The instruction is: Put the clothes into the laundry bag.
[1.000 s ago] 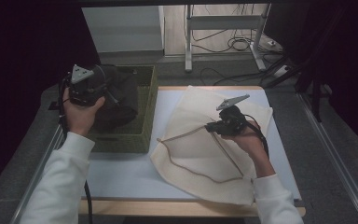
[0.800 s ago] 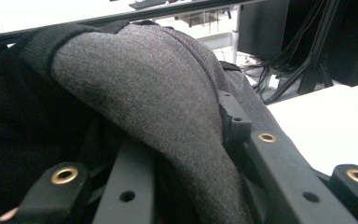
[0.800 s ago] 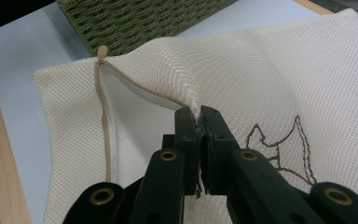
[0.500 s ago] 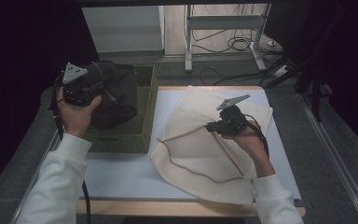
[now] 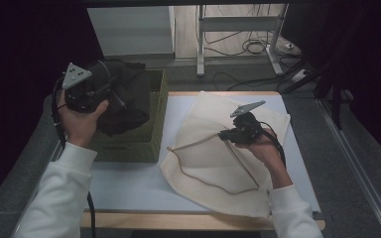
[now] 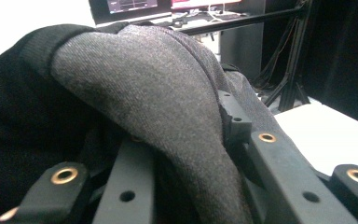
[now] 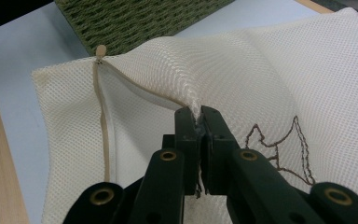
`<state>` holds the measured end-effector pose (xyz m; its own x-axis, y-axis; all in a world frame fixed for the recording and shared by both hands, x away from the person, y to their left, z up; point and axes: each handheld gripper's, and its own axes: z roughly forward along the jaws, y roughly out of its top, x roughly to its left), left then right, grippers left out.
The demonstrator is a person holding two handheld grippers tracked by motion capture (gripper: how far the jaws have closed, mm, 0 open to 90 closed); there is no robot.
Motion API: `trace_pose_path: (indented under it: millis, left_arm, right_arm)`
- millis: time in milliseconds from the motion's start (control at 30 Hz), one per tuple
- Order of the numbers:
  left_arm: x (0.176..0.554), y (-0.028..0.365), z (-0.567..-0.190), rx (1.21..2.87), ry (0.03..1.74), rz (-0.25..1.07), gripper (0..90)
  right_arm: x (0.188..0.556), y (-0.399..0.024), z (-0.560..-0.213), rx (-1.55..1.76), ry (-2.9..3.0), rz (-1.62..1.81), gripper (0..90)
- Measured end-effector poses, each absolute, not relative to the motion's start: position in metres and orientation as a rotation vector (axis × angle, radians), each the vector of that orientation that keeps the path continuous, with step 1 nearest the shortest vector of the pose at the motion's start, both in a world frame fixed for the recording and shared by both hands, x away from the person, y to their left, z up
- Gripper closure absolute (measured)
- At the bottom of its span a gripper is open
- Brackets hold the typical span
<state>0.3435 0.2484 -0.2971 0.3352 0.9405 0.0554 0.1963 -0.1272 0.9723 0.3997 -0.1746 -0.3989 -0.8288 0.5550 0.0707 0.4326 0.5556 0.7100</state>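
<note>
The dark grey garment hangs bunched in the left gripper, lifted above the green woven basket at the left of the table. In the left gripper view the knit cloth drapes over and between the two black jaws, which are clamped on a thick fold of it. The bundle has no clear long axis; its bulk sags toward the basket, though whether its lower edge touches the rim cannot be told.

To the right lies the cream mesh laundry bag, spread flat, its long axis running from the table's far middle to the near right corner. A tan zipper curves along its open left edge. The right gripper has its jaws pressed together on a pinch of the mesh at that edge, raising it into a small ridge. In the right gripper view the zipper pull lies just beside the basket, and a brown stitched outline shows on the bag.

The table top is pale blue-white with a wooden edge. Beyond it are a grey floor, a metal stand and loose cables.
</note>
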Motion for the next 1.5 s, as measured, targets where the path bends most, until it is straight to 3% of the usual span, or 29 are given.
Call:
trace_pose_path:
  millis: [800,1500]
  left_arm:
    - [0.329,0.238,-0.292,1.557,1.003,0.876,72.3]
    - [0.294,0.222,-0.276,1.556,0.878,0.822,72.3]
  right_arm:
    - [0.401,-0.173,-0.402,0.858,2.629,1.125,86.3]
    - [0.408,-0.172,-0.408,0.895,2.607,1.143,86.6]
